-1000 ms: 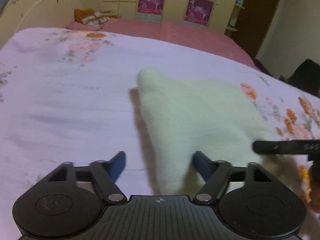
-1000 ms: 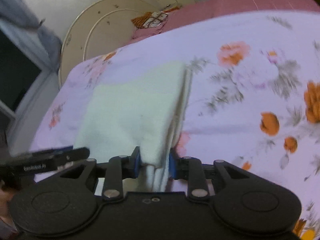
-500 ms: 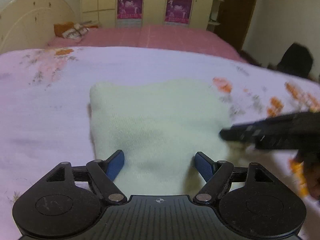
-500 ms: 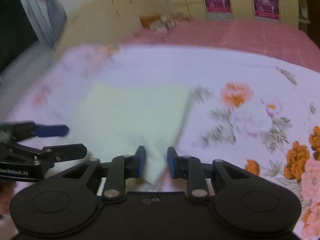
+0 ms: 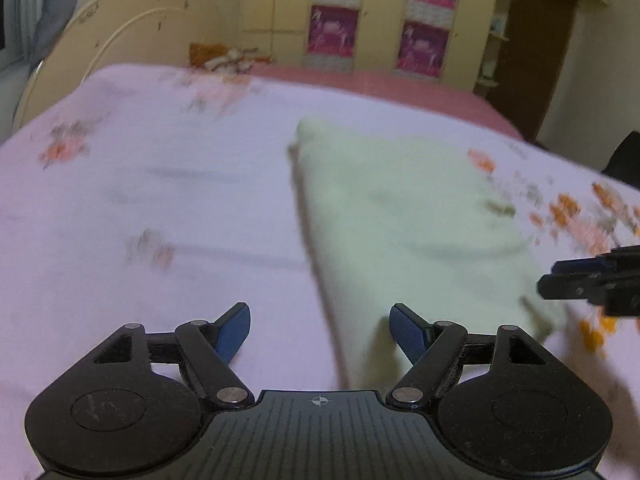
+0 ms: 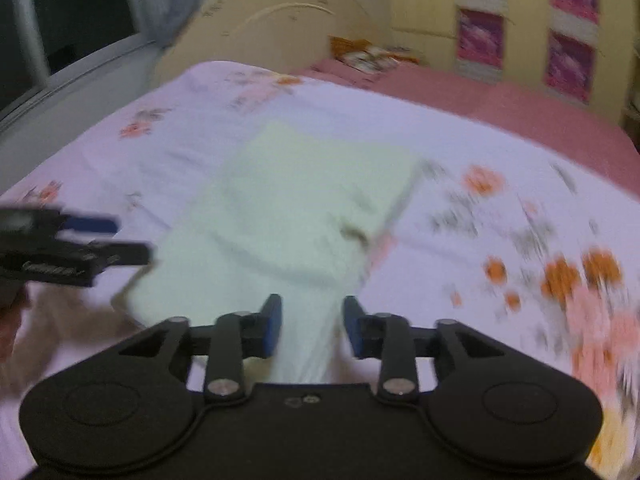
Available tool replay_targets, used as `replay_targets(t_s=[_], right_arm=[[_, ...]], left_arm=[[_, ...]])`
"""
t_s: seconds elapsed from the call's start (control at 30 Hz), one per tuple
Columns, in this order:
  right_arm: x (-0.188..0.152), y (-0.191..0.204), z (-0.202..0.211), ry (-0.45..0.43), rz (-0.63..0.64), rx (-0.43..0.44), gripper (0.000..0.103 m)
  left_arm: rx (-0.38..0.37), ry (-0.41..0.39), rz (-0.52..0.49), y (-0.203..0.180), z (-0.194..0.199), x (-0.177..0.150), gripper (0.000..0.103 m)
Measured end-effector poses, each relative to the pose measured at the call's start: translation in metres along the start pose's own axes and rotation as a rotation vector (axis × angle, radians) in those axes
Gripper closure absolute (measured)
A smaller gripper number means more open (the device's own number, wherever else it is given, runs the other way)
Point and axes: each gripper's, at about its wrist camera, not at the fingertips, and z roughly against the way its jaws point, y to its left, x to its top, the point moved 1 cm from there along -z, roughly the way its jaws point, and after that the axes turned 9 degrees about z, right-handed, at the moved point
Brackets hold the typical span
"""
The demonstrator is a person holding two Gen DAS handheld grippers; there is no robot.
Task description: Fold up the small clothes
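Observation:
A pale cream garment (image 5: 404,220) lies folded flat on the lilac flowered bedsheet (image 5: 160,208). It also shows in the right wrist view (image 6: 296,216). My left gripper (image 5: 320,330) is open and empty over the garment's near left edge. My right gripper (image 6: 312,326) is open, its jaws on either side of the garment's near end, holding nothing. The right gripper's fingers (image 5: 580,280) show at the right edge of the left wrist view. The left gripper's fingers (image 6: 80,248) show at the left of the right wrist view.
A cream headboard (image 6: 280,20) stands at the bed's far left. A pink sheet (image 5: 360,84) covers the far side, with an orange patterned item (image 5: 220,56) on it. Wardrobes with magenta posters (image 5: 332,36) line the back wall. A dark door (image 5: 532,52) is at the right.
My right gripper let go of the garment's edge and opened wider; the garment now lies flat. Both grippers have drawn back toward the near side, and the left one shifted left.

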Motion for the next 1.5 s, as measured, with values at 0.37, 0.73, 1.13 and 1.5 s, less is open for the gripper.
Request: replay_targets(t_s=[0.37,0.73,1.13,1.5], right_arm=[[-0.02,0.001,-0.016,0.065,-0.178,0.004,0.097],[-0.047,0.026,0.064,0.017,-0.224,-0.197,0.031],[-0.072,0.081,0.179,-0.13,-0.308,-0.189,0.021],[-0.087,0.124,0.233,-0.246,-0.211,-0.251,0.021]], left_arm=[[0.061,0.048,-0.041,-0.012,0.0,-0.025,0.026],[0.038,-0.039,-0.05,-0.016,0.087,-0.063,0.0],[-0.07,-0.19,-0.115,-0.046,0.194,-0.081,0.0],[-0.09,-0.234,-0.128,-0.061,0.251,-0.117,0.0]])
